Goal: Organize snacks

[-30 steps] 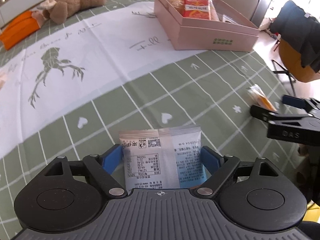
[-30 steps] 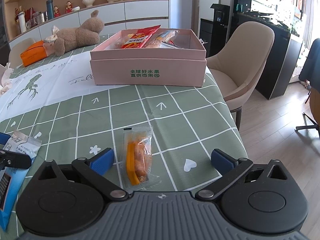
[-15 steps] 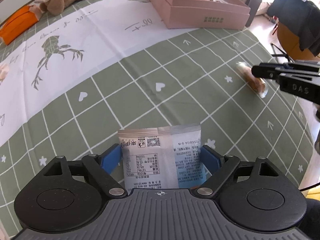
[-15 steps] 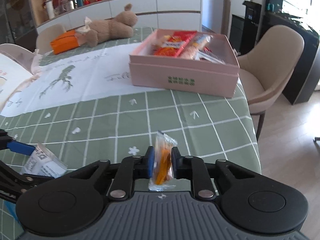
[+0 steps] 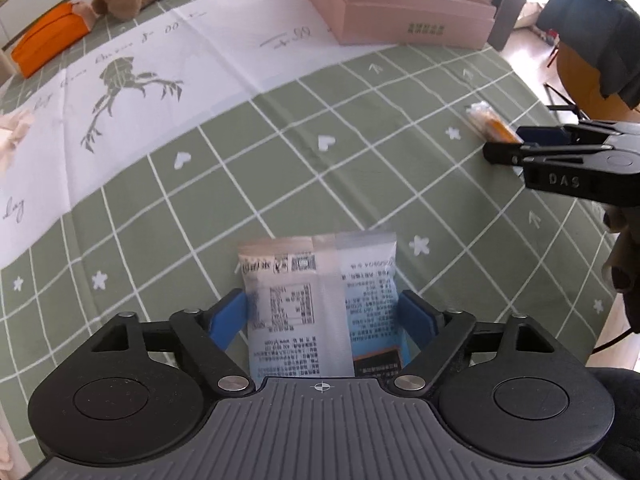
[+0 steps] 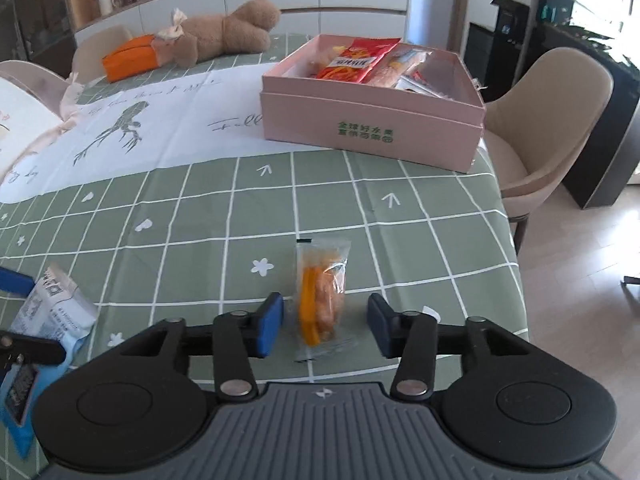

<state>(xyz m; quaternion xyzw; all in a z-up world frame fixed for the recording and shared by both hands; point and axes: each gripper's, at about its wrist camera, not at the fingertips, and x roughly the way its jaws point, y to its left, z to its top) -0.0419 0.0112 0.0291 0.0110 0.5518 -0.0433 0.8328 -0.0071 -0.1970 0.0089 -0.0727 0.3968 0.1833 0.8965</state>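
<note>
Left wrist view: the left gripper (image 5: 322,314) holds the white-and-blue snack packet (image 5: 320,304) between its blue pads above the worktop (image 5: 280,152), so the carry step is in hand; next it must travel to the pink box (image 5: 400,12) far ahead. Right wrist view: the right gripper (image 6: 325,330) is opening, half wide, pads clear of the orange snack packet (image 6: 322,298) lying between them; judged, it needs a fresh, firmer closing.

Gripper body hides the white snack packet's (image 5: 320,300) lower end.
</note>
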